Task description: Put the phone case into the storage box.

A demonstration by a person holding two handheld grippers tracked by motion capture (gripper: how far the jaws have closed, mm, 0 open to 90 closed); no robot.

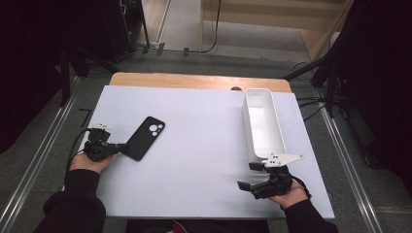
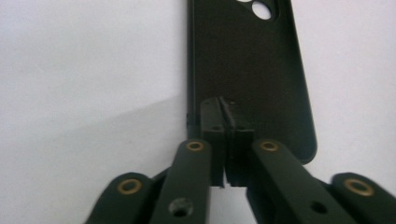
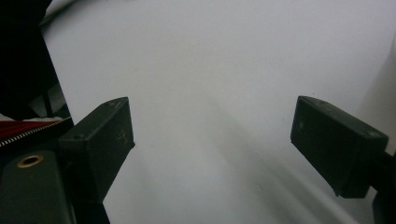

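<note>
Phone case [image 1: 144,138] lies flat on the desk [image 1: 194,160] at my left, its near end pinched by the left gripper [image 1: 119,145]; the white bin [image 1: 262,124] sits far right — transfer not begun, I judge. Left gripper view: jaws clamped on the case's edge. Right gripper view: right gripper [image 3: 212,144] gaping, empty — waiting.

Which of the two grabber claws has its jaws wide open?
The right gripper, beside the near end of the white bin. Its jaws stand far apart over bare table; the left gripper is pinched shut on the black phone case.
</note>
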